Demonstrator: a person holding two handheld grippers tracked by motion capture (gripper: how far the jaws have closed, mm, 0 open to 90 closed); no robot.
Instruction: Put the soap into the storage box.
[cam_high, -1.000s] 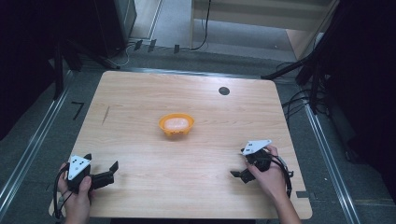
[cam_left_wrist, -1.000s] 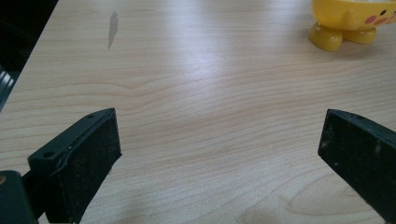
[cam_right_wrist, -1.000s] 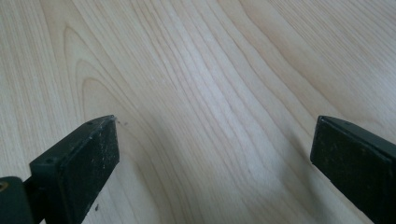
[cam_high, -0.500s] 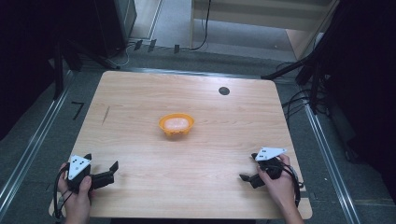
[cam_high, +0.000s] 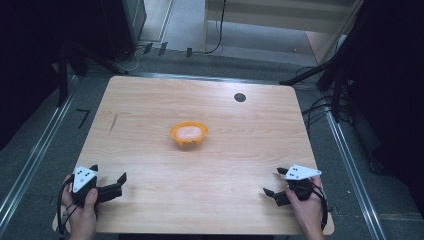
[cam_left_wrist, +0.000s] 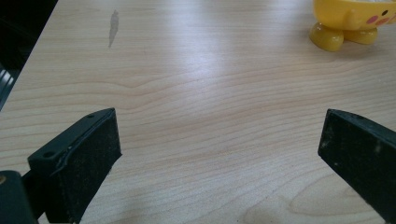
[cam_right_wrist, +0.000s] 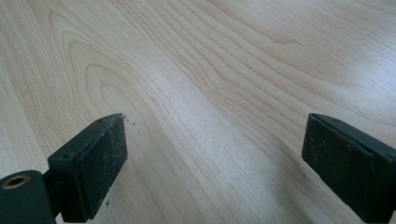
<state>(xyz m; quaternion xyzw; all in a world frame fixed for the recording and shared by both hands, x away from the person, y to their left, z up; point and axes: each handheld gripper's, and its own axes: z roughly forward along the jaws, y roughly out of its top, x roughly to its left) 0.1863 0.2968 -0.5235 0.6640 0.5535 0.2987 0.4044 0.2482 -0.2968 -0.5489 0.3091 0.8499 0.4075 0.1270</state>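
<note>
**Two hand-held grippers rest open at the near corners of a table, a yellow bowl at its centre**

A light wooden table (cam_high: 150, 115) with rounded corners is seen from above. Near its middle stands a small yellow-orange bowl (cam_high: 188, 134) with something pale inside; what the pale content is cannot be made out. In the left gripper view the same bowl (cam_left_wrist: 355, 21) appears at the top right edge, standing on small rounded feet, with a pink spot on its side.

At the near left corner of the table, a person's left hand (cam_high: 80, 212) holds the left gripper (cam_high: 107, 181), which points to the right across the table. Its two black jaws stand wide apart with nothing between them. In the left gripper view, only bare wood lies between the jaws of the left gripper (cam_left_wrist: 219, 149), and the bowl is well apart from them.

At the near right corner, the person's right hand (cam_high: 306, 210) holds the right gripper (cam_high: 274, 182), which points to the left. Its jaws also stand wide apart and hold nothing. The right gripper view shows plain wood grain between the jaws of the right gripper (cam_right_wrist: 215, 154).

A small dark round disc (cam_high: 240, 97) sits in the tabletop near the far edge, right of centre. A faint dark streak (cam_high: 113, 122) marks the wood on the left side. Cables (cam_high: 315, 107) lie on the grey floor beyond the table's right edge.
</note>
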